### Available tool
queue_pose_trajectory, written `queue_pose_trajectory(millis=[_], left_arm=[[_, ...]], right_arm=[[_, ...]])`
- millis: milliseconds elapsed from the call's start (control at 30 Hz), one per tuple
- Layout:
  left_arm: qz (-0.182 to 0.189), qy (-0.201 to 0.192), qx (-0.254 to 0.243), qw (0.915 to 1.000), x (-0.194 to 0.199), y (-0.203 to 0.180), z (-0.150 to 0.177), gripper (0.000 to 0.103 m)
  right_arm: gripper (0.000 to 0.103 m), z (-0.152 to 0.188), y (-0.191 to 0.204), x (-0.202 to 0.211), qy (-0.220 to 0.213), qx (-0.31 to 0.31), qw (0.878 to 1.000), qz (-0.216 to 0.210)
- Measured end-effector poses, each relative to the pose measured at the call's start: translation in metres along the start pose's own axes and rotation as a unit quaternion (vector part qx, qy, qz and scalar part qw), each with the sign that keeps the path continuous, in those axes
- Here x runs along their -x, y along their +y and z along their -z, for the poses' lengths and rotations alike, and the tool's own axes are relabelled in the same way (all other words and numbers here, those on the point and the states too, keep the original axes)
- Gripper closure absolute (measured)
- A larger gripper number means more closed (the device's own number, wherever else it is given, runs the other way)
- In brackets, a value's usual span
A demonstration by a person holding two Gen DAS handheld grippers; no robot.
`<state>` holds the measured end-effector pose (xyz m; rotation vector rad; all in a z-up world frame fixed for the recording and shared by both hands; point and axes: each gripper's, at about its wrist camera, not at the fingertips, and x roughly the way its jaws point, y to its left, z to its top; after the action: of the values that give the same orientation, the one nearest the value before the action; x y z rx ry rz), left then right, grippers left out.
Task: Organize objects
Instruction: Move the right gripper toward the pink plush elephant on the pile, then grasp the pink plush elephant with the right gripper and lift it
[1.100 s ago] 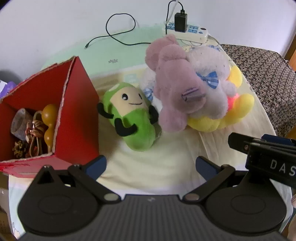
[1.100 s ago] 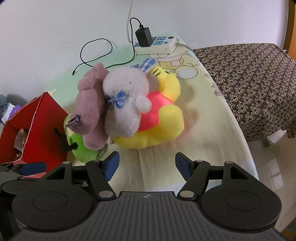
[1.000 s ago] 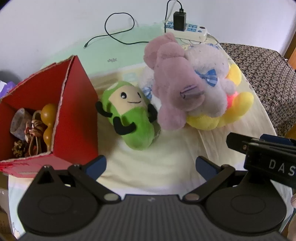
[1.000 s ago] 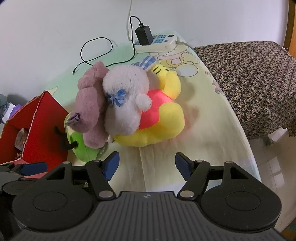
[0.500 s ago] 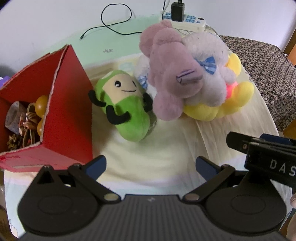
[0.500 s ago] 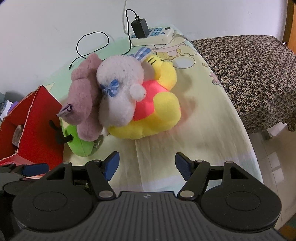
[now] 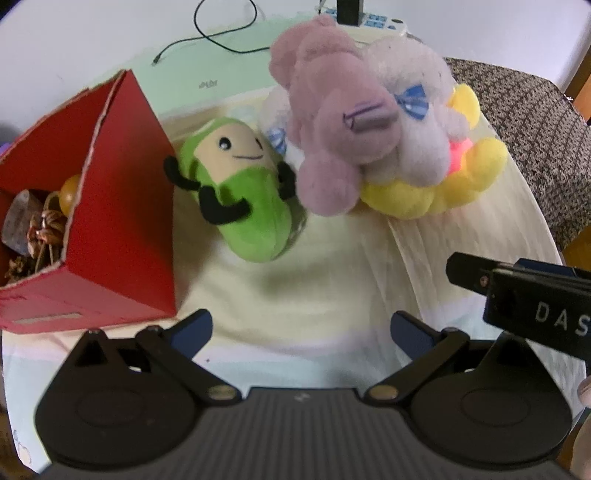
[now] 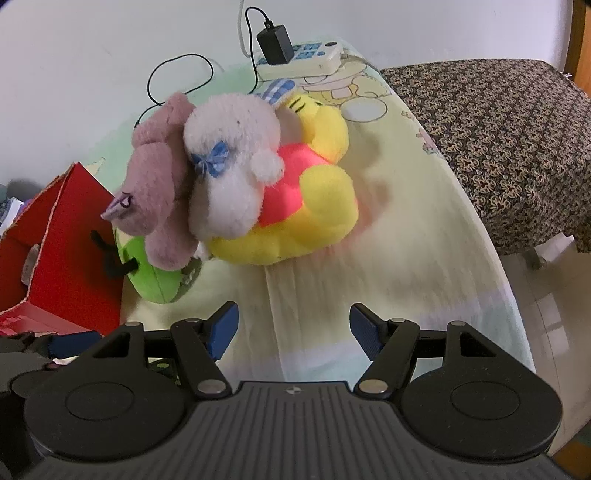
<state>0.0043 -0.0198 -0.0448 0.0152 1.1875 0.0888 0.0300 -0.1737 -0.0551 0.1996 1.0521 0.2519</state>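
Note:
A green plush with a face (image 7: 240,192) lies on the table next to a red cardboard box (image 7: 122,206). To its right a pink plush (image 7: 332,122), a white plush with a blue bow (image 7: 417,122) and a yellow and pink plush (image 7: 443,188) are piled together. My left gripper (image 7: 301,330) is open and empty, short of the green plush. My right gripper (image 8: 293,326) is open and empty, in front of the yellow plush (image 8: 295,225). The green plush (image 8: 155,280) shows partly under the pink plush (image 8: 159,199) in the right wrist view.
The red box (image 8: 62,251) holds brown and orange trinkets (image 7: 44,221). A power strip with a black adapter (image 8: 295,55) and a black cable (image 7: 221,33) lie at the back by the wall. A patterned cloth surface (image 8: 498,129) adjoins the table's right edge.
Both grippers have moved forward toward the plush toys, which now look larger and nearer. Both stay open. The toys have not moved.

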Motion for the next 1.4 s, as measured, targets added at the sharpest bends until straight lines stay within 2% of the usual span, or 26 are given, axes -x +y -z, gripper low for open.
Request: queue_pose_trajectory(millis=[133, 300, 467, 533, 633, 733, 867, 967, 1067, 1200, 1300, 1400], left_arm=[[0.004, -0.001, -0.014, 0.9999, -0.001, 0.002, 0.0, 0.001], [0.037, -0.012, -0.031, 0.9988, 0.001, 0.01, -0.004, 0.001], [0.084, -0.033, -0.053, 0.9945, 0.008, 0.022, -0.005, 0.001], [0.103, -0.043, -0.056, 0.9922, 0.012, 0.027, -0.006, 0.001], [0.163, -0.05, -0.047, 0.9842, 0.013, 0.031, -0.011, 0.001], [0.189, -0.06, -0.05, 0.9789, 0.016, 0.032, -0.015, 0.001], [0.164, -0.093, -0.081, 0.9786, 0.025, 0.025, -0.019, 0.001], [0.175, -0.109, -0.079, 0.9753, 0.029, 0.031, -0.028, 0.001], [0.178, -0.1, -0.052, 0.9776, 0.018, 0.039, -0.046, 0.001], [0.2, -0.083, 0.01, 0.9761, 0.012, 0.054, -0.058, 0.001], [0.188, -0.093, 0.034, 0.9773, 0.011, 0.056, -0.063, 0.001], [0.18, -0.09, 0.044, 0.9786, 0.002, 0.05, -0.071, 0.001]], right_arm=[[0.033, 0.002, -0.001, 0.001, -0.003, -0.009, 1.0, 0.006], [0.033, 0.001, -0.006, 0.005, -0.013, -0.03, 0.999, 0.025], [0.038, -0.008, -0.015, 0.012, -0.027, -0.082, 0.996, 0.01], [0.04, -0.011, -0.019, 0.016, -0.038, -0.111, 0.993, -0.009], [0.041, -0.013, -0.016, 0.024, -0.054, -0.12, 0.991, -0.01], [0.043, -0.014, -0.013, 0.031, -0.08, -0.12, 0.989, -0.022], [0.044, -0.026, -0.007, 0.035, -0.092, -0.122, 0.985, -0.081], [0.044, -0.044, 0.012, 0.033, -0.09, -0.106, 0.984, -0.113], [0.044, -0.064, 0.035, 0.029, -0.083, -0.079, 0.984, -0.14], [0.045, -0.083, 0.039, 0.015, -0.074, -0.073, 0.982, -0.16], [0.047, -0.091, 0.038, -0.004, -0.039, -0.086, 0.976, -0.194], [0.046, -0.094, 0.043, -0.013, -0.025, -0.079, 0.973, -0.215]])
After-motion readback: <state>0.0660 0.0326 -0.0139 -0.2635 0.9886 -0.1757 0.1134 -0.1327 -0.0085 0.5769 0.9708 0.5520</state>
